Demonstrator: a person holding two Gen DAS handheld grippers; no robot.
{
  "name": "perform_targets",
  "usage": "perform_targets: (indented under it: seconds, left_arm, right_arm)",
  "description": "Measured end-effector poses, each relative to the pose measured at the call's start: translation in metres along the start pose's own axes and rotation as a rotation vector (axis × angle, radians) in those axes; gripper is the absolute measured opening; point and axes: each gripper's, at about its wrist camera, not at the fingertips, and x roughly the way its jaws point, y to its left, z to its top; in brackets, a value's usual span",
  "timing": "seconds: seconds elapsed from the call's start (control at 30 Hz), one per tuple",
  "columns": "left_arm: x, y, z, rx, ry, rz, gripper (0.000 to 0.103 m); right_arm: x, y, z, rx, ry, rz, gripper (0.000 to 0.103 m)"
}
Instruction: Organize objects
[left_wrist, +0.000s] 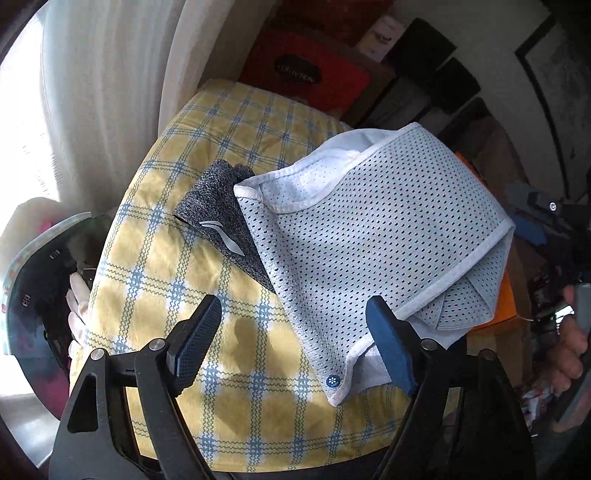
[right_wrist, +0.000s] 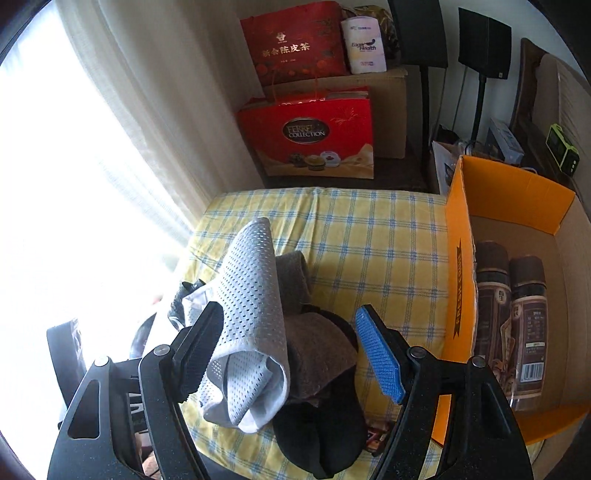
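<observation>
A pale blue mesh garment (left_wrist: 373, 229) lies folded on a yellow checked cushion (left_wrist: 207, 295), over a grey knitted sock with a white logo (left_wrist: 218, 229). My left gripper (left_wrist: 295, 332) is open, its right finger touching the garment's near edge. In the right wrist view the mesh garment (right_wrist: 251, 317) lies over brown and black cloth (right_wrist: 317, 373). My right gripper (right_wrist: 288, 347) is open around this pile, holding nothing.
An orange cardboard box (right_wrist: 458, 280) holding two dark bottles (right_wrist: 509, 317) stands right of the cushion. Red gift bags (right_wrist: 306, 136) and speakers on stands (right_wrist: 484, 40) are behind. A white curtain (right_wrist: 122, 110) hangs on the left. A helmet visor (left_wrist: 33, 295) is at the left.
</observation>
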Motion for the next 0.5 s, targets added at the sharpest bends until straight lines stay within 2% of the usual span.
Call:
perform_targets:
  seconds: [0.07,0.17,0.23,0.3,0.33,0.43,0.47,0.5]
  left_arm:
    - [0.004,0.001,0.000,-0.012,0.005,-0.013,0.073]
    - [0.010,0.004,0.001,-0.031,0.020,-0.033,0.065]
    - [0.015,0.007,0.002,-0.045,0.033,-0.037,0.062]
    - [0.017,0.007,0.002,-0.053,0.033,-0.040,0.060]
    - [0.018,0.006,0.002,-0.053,0.031,-0.041,0.056]
    - [0.021,0.004,0.002,-0.059,0.051,-0.065,0.023]
    - [0.021,0.002,0.001,-0.056,0.051,-0.052,0.016]
    - [0.020,0.001,0.001,-0.052,0.044,-0.038,0.014]
  right_arm:
    - [0.007,0.002,0.003,-0.003,0.011,-0.001,0.073]
    - [0.017,0.004,0.005,-0.020,0.030,-0.003,0.056]
    - [0.023,0.006,0.005,-0.025,0.048,0.018,0.035]
    - [0.027,0.008,0.004,-0.029,0.061,0.038,0.032]
    - [0.028,0.010,0.004,-0.034,0.062,0.037,0.032]
    - [0.025,0.014,0.002,-0.053,0.060,0.037,0.030]
    - [0.024,0.016,0.001,-0.058,0.060,0.040,0.030]
    - [0.023,0.017,0.000,-0.062,0.061,0.044,0.029]
